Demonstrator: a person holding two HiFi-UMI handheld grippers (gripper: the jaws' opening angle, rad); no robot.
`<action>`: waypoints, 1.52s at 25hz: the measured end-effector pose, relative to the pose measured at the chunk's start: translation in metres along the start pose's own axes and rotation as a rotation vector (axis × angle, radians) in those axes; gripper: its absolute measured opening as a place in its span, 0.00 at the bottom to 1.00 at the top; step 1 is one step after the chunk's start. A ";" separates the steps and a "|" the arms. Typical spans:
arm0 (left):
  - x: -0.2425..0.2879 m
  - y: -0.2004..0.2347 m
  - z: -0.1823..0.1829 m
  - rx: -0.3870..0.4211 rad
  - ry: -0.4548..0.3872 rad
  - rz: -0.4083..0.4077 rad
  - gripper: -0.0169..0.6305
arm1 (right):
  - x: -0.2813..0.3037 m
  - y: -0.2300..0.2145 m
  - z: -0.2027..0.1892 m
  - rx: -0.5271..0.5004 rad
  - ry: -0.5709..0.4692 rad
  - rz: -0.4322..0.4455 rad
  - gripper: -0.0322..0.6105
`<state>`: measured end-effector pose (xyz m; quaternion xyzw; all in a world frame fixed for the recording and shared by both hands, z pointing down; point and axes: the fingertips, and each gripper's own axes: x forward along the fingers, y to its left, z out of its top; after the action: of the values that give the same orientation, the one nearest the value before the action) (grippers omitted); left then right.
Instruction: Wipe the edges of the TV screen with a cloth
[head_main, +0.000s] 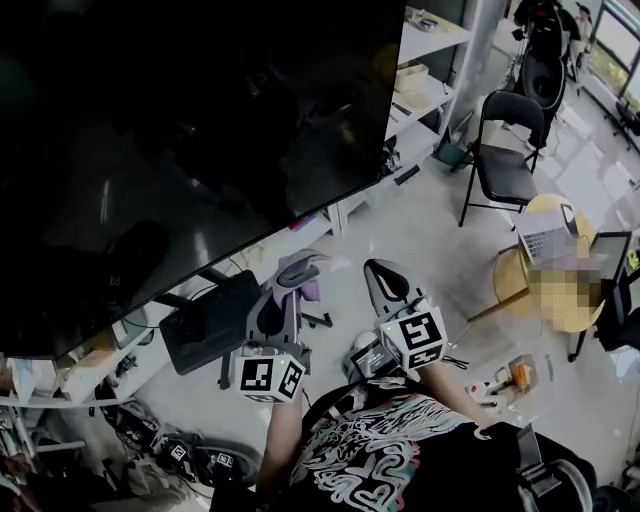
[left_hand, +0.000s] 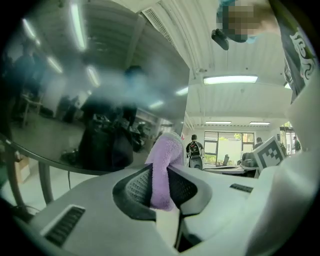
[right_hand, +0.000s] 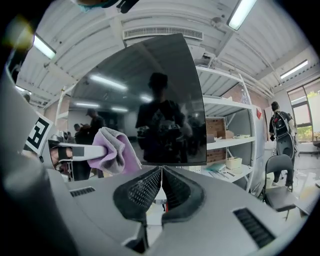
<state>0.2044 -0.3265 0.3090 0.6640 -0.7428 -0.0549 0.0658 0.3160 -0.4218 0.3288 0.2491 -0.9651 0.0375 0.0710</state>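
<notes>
While the dark TV screen (head_main: 190, 130) fills the upper left of the head view, its lower edge slanting up toward the right, the left gripper (head_main: 290, 275) sits just below that edge near centre frame. Its jaws pinch a purple cloth (head_main: 303, 268). In the left gripper view the folded cloth stands upright between the two dark ribbed pads (left_hand: 137, 187) at lower centre. Its rounded top rises toward the screen's bottom edge above it. Whether cloth and screen touch cannot be told from any view.

Just to the right in the head view, the right gripper (head_main: 385, 272) points the same way, and its marker cube (head_main: 425, 338) faces the camera. In its own view the jaws are pressed together at lower centre with nothing between them. The screen hangs in the upper middle of that frame, and the cloth shows at the left, in the grip of the other tool.

The person's patterned black-and-white shirt (head_main: 370, 450) takes up the bottom of the head view. White shelving (head_main: 425, 70) stands at the upper right behind the screen, with a black folding chair (head_main: 505, 150) beside it. A round wooden table (head_main: 520, 275) carrying an open laptop (head_main: 548, 238) sits at the right.
</notes>
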 end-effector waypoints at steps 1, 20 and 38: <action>-0.012 -0.006 -0.002 0.014 -0.005 0.012 0.11 | -0.012 0.004 -0.003 -0.003 -0.001 0.001 0.10; -0.127 -0.076 0.004 0.075 -0.064 0.176 0.11 | -0.137 0.039 -0.003 -0.061 -0.030 0.069 0.10; -0.115 -0.105 0.018 0.061 -0.086 0.256 0.11 | -0.142 0.004 0.022 -0.073 -0.049 0.122 0.10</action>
<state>0.3168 -0.2243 0.2702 0.5625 -0.8249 -0.0521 0.0203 0.4344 -0.3534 0.2851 0.1879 -0.9807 0.0005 0.0539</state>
